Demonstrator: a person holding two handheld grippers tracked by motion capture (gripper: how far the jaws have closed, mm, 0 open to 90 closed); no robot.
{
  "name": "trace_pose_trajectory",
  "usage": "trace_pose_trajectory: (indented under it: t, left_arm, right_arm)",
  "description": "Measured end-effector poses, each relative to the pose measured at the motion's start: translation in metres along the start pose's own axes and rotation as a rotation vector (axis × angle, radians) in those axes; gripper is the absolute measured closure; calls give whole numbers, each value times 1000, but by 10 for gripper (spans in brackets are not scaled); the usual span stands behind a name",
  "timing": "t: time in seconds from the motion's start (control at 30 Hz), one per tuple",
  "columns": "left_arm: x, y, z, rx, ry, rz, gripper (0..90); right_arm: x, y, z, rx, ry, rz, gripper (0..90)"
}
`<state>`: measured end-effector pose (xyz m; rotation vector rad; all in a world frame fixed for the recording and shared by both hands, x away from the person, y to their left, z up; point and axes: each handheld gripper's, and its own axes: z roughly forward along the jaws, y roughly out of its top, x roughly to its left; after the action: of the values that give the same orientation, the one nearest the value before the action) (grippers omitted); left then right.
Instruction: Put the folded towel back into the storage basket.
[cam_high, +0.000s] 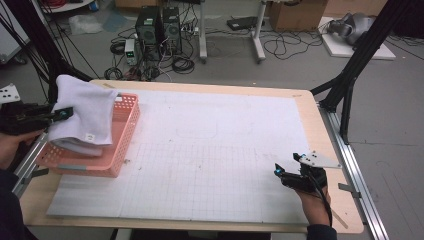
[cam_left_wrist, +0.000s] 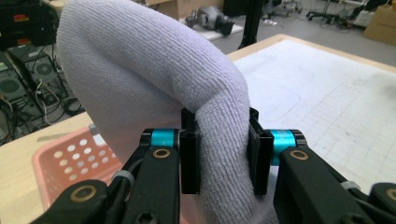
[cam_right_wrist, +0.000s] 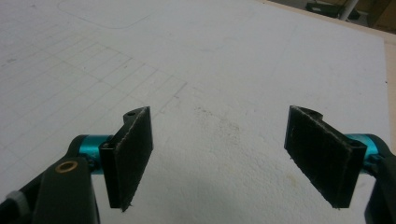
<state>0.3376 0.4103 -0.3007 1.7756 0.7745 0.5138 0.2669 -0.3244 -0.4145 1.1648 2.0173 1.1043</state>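
Towel (cam_left_wrist: 154, 84) is clamped in the left gripper (cam_left_wrist: 219, 149) and hung over the basket (cam_high: 125, 125); lowering into it seems under way, and release is called for next. Far from the basket, the right gripper (cam_right_wrist: 219, 154) is held apart, empty

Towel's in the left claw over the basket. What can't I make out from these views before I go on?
- Basket contents: high view, hidden by the towel.
- Towel's lower end: left gripper view, behind the left claw.
- Tag on the towel: high view, too small to read.
- Basket's near part: left gripper view, cut off by the bottom edge.
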Motion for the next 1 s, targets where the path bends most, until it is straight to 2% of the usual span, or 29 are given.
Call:
trace_pose_trajectory:
  t: [0.03,0.13,0.17,0.2,0.27,0.3,0.43,0.5,0.73,0.9,1.0]
  left_arm:
    - [-1,-1,1,6,-4,2,720]
    - [-6,-3,10,16,-62,12,720]
    - [-6,-3,10,16,-62,12,720]
    - [-9,-4,17,8,-106,15,719]
    - [-9,-5,21,3,-122,15,717]
    - [-6,-8,28,19,-127,1,715]
    - [0,-16,38,48,-116,-33,711]
    - [9,-22,44,87,-85,-58,704]
    - [22,-31,46,117,-47,-118,702]
    - [26,-43,47,148,-63,-144,703]
    - [31,-51,45,186,-6,-161,701]
  right_arm:
    - [0,0,0,1,1,1,226]
    - [1,0,0,2,2,-5,225]
    - [1,0,1,0,4,-6,225]
    - [2,0,0,2,4,-3,226]
    - [2,0,1,4,6,-4,225]
    - [2,0,1,4,4,-5,225]
    - [2,0,1,4,3,-11,226]
    - [3,0,1,7,6,-8,225]
    - [4,0,2,13,5,-10,225]
    - [5,0,1,16,4,-8,226]
    - [5,0,1,16,3,-12,226]
